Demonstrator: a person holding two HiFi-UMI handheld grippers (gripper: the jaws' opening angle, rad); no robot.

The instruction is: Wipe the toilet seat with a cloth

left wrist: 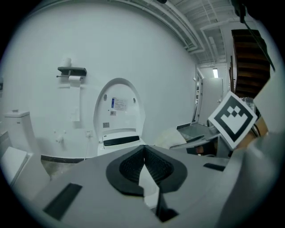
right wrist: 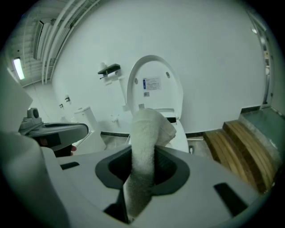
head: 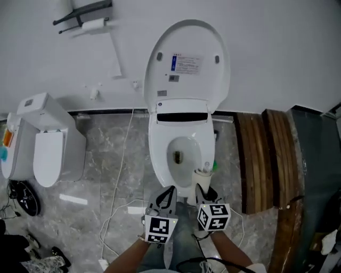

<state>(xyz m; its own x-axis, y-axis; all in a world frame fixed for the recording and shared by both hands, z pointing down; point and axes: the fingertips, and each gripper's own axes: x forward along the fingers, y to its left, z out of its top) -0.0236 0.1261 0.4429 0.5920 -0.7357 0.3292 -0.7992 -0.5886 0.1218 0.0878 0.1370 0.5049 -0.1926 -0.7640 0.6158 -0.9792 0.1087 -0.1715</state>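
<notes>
Your left gripper [left wrist: 143,156] is clenched. Its black pads [left wrist: 129,167] meet tip to tip with nothing between them. In the head view it sits just in front of the toilet [head: 160,160], toward that view's left.

Your right gripper [right wrist: 144,165] is grasping the cloth [right wrist: 144,142]. The jaws are closed on a pale, fuzzy fold that stands up between them and flops over at the top. In the head view the cloth [head: 203,172] lies over the front right edge of the seat [head: 198,143]; I cannot tell whether it touches the seat.

The toilet's lid [head: 186,64] stands upright against the wall, with a printed label [head: 186,64] on its inner face. The seat is down around the bowl [head: 186,146]. The bowl is open to view, with a dark drain hole [head: 178,156] at its bottom.

Left of the toilet stands a second toilet [head: 48,154] with its lid shut. Above and to the left of the toilet, a wall holder [head: 82,13] carries a paper roll [head: 93,25]. Wooden boards [head: 266,154] lie to the right of the toilet.
</notes>
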